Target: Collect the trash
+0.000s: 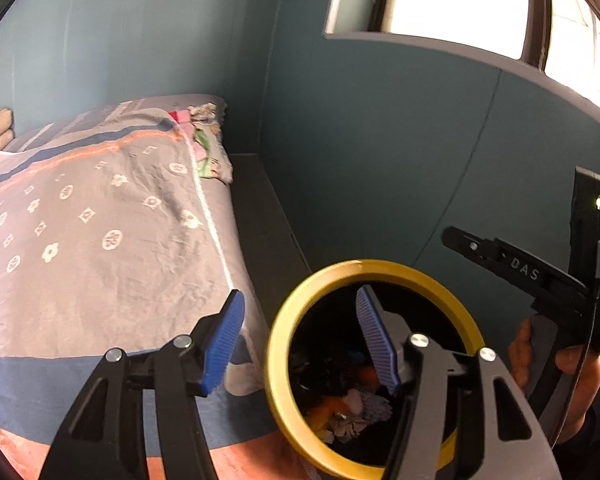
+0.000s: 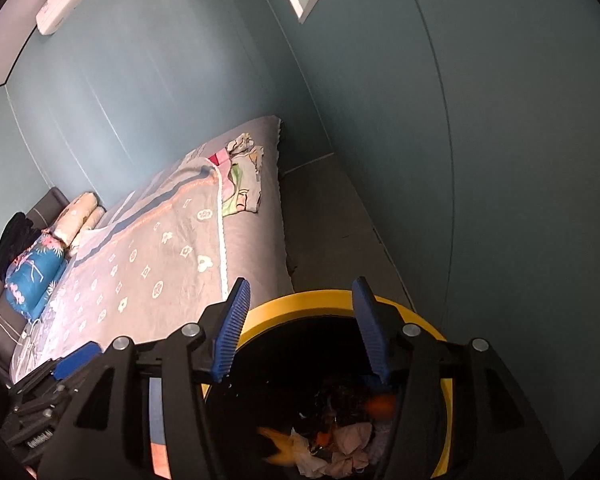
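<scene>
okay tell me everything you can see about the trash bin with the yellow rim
The trash bin is round, with a broad yellow ring around its mouth and a black inside. It stands upright and open, with no lid, close beside the bed. Crumpled paper and orange scraps lie at the bottom. Both grippers hang over the mouth with jaws apart and nothing between them. Whether anything touches the rim cannot be told.

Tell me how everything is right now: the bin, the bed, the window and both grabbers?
Bin: uncovered, crumpled trash at the bottom.
Trash: inside the bin, loosely piled.
Left gripper: jaws open, nothing between them.
Right gripper: jaws open, nothing between them, over the bin.
Blanket: spread flat on the bed, wrinkled.
Cloth: bunched at the blanket's far corner.
Window: bright; open or shut, cannot tell.
</scene>
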`<state>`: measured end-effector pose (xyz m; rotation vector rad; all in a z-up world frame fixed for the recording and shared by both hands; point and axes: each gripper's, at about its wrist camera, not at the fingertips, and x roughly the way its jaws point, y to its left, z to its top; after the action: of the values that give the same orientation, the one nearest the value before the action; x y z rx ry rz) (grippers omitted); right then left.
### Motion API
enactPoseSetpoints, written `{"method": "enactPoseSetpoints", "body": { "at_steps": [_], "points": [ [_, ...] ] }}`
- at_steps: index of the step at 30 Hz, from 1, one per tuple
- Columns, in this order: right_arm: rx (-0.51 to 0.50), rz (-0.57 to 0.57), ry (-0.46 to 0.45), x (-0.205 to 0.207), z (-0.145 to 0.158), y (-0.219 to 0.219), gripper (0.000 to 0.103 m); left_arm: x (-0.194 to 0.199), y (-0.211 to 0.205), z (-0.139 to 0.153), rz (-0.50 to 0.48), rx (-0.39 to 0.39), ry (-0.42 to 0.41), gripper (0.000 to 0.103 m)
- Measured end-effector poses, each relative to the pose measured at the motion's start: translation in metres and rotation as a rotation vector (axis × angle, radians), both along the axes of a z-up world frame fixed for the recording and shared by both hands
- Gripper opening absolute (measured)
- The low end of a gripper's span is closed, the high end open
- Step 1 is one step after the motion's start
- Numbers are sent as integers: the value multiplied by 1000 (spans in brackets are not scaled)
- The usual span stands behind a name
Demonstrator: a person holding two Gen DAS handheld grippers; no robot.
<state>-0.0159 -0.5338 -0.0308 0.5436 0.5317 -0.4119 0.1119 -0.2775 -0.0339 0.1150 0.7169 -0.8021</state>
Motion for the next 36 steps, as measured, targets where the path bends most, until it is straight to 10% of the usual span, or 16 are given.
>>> {"method": "enactPoseSetpoints", "body": {
  "at_steps": [18,36],
  "points": [
    [-22,162,26,30,20,43,52,12,96,12,200,-6,-26,56],
    [-136,486,107,107,33,204,63,9,242,19,531,-21,-67,68]
  ]
}}
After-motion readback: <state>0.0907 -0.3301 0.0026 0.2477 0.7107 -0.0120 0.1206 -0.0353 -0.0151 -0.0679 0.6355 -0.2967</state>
